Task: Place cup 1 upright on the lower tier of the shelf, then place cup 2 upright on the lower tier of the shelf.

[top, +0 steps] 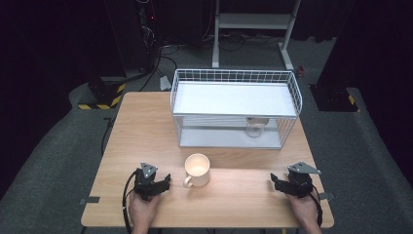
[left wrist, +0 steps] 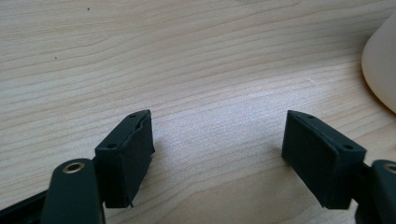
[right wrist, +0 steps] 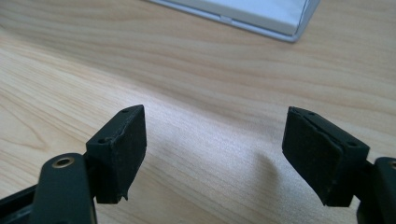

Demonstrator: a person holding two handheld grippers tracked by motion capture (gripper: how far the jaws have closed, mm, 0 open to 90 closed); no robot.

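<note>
Though the mug [left wrist: 380, 65] is cut off, jaws gape empty.

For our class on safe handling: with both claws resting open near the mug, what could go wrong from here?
1. The mug stands close beside the left claw; a careless sweep might tip it.
2. A glass sits under the rack's shelf; shelving the mug could knock it.
</note>
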